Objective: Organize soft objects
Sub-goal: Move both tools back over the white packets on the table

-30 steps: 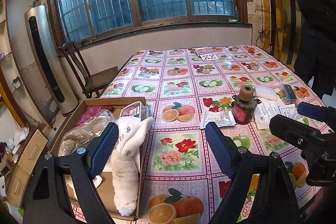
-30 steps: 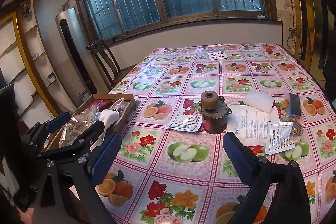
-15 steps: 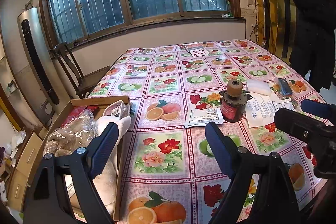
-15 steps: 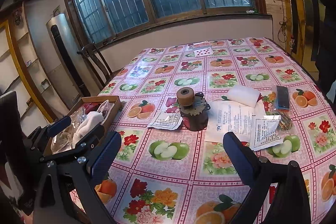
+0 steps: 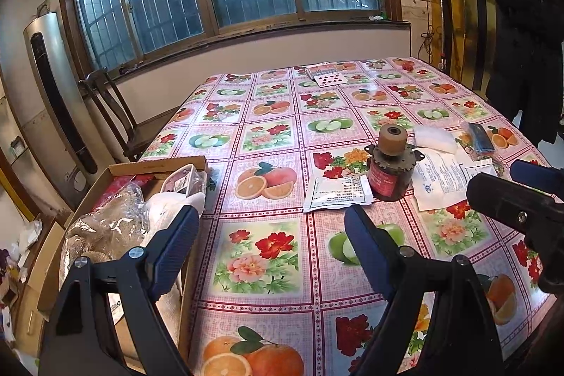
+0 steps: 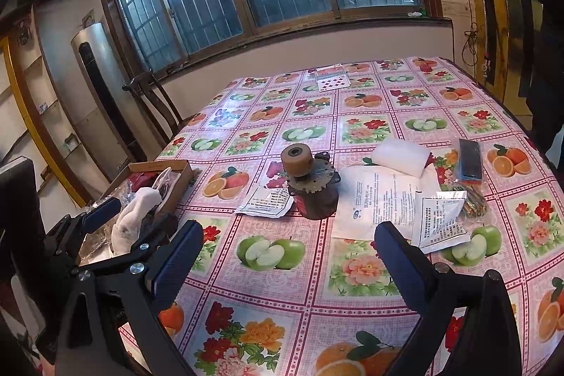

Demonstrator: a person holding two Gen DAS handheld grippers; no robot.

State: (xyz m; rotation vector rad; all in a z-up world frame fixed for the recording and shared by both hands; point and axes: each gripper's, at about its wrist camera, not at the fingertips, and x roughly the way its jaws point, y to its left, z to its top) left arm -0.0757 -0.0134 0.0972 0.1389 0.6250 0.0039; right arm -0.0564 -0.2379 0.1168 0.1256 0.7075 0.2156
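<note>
Left wrist view showed a box [image 5: 155,166] at the worktop [image 5: 268,143] edge — holding a towel [image 5: 165,203], a bag [image 5: 105,228], red packets; both tongs [image 5: 271,249] [image 6: 285,256] gaped wide, empty.

Your white towel [image 6: 135,221] lies crumpled in the cardboard box [image 6: 176,189] at left frame; a white foam pad [image 6: 402,159] rests upper right.

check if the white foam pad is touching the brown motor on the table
Apart. The right wrist view shows tablecloth and printed paper between the white foam pad and the brown motor.
</note>
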